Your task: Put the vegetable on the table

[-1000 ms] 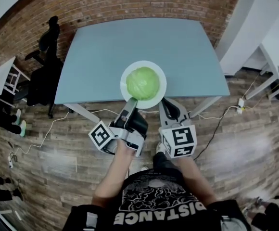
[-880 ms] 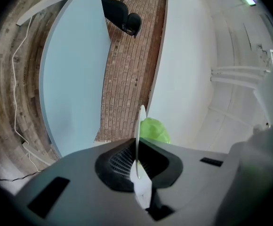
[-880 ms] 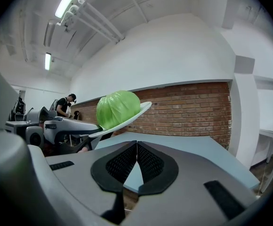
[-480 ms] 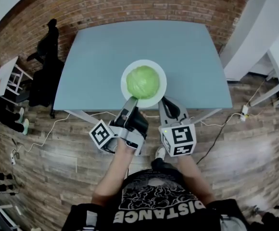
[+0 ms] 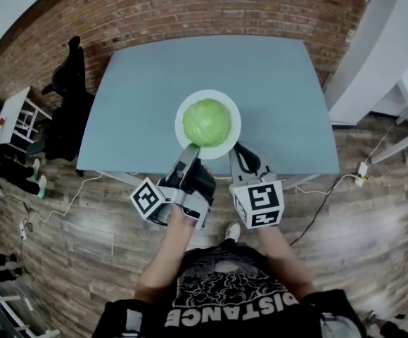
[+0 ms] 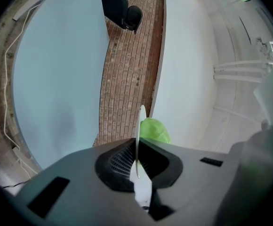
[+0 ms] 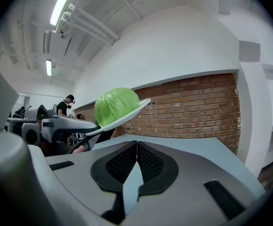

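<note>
Cabbage (image 5: 207, 122), round and pale green, sits in the middle of a white plate (image 5: 181, 129), and that plate is in the grip of the left gripper (image 5: 190, 150). In its own view the left gripper (image 6: 137, 149) has both jaws clamped on the thin white rim of the plate (image 6: 140, 126), with the cabbage (image 6: 154, 130) peeking out just past the jaw tips. Over to the right gripper (image 5: 240, 153), just beside the plate's near edge. In the right gripper view its jaws (image 7: 136, 147) are pressed together with nothing between them. That view also shows the plate (image 7: 127, 114) tilted, far edge up, looking clear of the tabletop, with the cabbage (image 7: 116, 106) riding on top. From the head view, plate and cabbage hang over the near edge of the grey-blue table (image 5: 274, 90), about midway along it. Both grippers reach in from the person's side, their marker cubes (image 5: 259, 204) over the wooden floor (image 5: 84, 245). Beyond the table runs a brick wall (image 5: 225, 5), and a black chair (image 5: 67, 111) stands at the table's left end.
</note>
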`<state>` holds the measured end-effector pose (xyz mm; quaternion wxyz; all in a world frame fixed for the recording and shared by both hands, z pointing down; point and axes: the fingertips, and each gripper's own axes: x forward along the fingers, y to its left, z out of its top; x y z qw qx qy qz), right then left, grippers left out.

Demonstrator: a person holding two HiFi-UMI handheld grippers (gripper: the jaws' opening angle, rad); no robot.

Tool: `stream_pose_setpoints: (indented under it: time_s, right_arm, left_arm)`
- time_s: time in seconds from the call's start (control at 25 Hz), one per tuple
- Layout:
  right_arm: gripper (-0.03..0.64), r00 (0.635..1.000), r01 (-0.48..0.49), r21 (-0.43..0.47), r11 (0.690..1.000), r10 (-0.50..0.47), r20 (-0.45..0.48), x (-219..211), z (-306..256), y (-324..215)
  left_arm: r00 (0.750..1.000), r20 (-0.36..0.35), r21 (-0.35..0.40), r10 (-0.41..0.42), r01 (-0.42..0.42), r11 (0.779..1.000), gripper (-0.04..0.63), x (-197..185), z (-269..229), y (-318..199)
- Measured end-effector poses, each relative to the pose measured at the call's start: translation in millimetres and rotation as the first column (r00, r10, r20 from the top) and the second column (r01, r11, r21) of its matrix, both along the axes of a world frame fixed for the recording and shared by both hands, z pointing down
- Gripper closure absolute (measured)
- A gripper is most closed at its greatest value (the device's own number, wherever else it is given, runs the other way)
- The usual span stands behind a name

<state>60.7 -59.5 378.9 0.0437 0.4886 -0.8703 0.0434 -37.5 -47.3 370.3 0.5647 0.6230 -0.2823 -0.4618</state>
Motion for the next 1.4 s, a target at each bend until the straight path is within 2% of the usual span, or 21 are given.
stream_pose_setpoints:
  time_s: [0.48, 0.84, 1.4]
  right_arm:
    - [0.607, 1.0, 0.0, -0.008, 1.0, 0.0, -0.017, 17, 4, -25]
    - [0.607, 0.999, -0.006, -0.007, 1.0, 0.005, -0.033, 16, 8, -35]
    - [0.607, 0.998, -0.021, -0.023, 1.0, 0.019, -0.052, -3, 18, -78]
  left_arm:
    - [1.0, -0.003, -0.006, -0.003, 0.003, 1.0, 0.584, 15, 4, -25]
    - [1.0, -0.024, -0.015, 0.003, -0.004, 1.0, 0.584, 13, 11, -36]
    - [0.999, -0.04, -0.038, 0.02, -0.021, 0.999, 0.584, -6, 24, -82]
